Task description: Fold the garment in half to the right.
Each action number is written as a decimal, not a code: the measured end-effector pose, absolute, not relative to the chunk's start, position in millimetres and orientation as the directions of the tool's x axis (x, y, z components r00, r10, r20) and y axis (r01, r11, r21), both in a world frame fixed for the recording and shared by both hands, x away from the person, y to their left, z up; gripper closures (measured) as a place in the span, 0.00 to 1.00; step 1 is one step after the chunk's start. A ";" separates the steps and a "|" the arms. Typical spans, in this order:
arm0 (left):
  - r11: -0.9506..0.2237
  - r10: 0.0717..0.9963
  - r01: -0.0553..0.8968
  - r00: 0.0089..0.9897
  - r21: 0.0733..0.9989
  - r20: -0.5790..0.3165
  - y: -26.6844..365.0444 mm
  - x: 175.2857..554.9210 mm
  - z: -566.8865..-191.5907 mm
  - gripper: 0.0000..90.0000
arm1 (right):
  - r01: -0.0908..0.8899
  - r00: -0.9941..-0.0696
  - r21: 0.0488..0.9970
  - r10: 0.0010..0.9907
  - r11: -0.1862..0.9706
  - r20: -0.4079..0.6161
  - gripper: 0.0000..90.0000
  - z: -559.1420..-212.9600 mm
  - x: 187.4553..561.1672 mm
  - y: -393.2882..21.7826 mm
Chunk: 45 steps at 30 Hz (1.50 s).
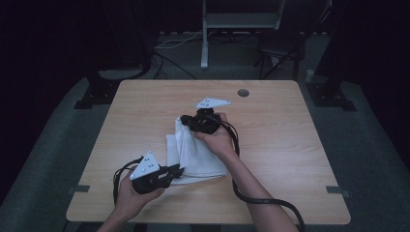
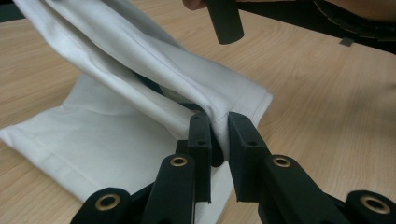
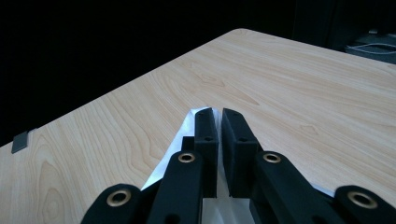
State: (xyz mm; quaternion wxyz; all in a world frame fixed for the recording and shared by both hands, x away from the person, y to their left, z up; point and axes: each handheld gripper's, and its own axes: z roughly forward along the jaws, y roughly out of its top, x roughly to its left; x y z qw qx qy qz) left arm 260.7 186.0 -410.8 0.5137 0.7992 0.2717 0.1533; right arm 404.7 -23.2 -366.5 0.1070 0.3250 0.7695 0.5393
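Both of our tools are clamped on the same white woven cloth [image 1: 193, 152], which lies part-folded near the middle of the pale wood-grain tabletop [image 1: 280, 145] in the high view. We hold the left tool [image 1: 176, 170] at the lower left of that view, its black jaws pinching the cloth's near edge just above the tabletop's front rim, with the grey three-cornered plate [image 1: 145, 166] on its top. In the left gripper view the left tool [image 2: 219, 135] rises from the bottom centre, and the hemmed edge of the cloth [image 2: 140, 93] is squeezed between its two black pads; from there the fabric climbs in long folds toward the upper left of the frame, while a flat layer spreads on the tabletop [image 2: 327, 107] at the lower left. We hold the right tool [image 1: 186, 121] just above centre in the high view, at the cloth's far upper corner, lifted off the wood. In the right gripper view the right tool [image 3: 219, 126] has its jaws nearly together with a thin white corner of the cloth [image 3: 203, 112] poking out at their tips, and bare tabletop [image 3: 289, 79] stretches toward the upper right against a dark background.
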 end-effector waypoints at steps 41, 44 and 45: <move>-0.277 0.657 0.402 0.742 0.873 -0.133 207.7 257.6 -435.6 0.69 | 0.469 -0.723 0.838 0.666 0.279 0.182 0.51 -397.1 415.5 -7.2; -0.261 0.681 0.391 0.723 0.883 -0.119 210.0 258.5 -429.9 0.58 | 0.467 -0.702 0.850 0.687 0.242 0.191 0.42 -380.8 417.3 -21.7; -0.254 0.685 0.383 0.720 0.888 -0.115 210.6 259.4 -428.2 0.55 | 0.469 -0.693 0.853 0.694 0.230 0.195 0.41 -377.0 418.3 -26.4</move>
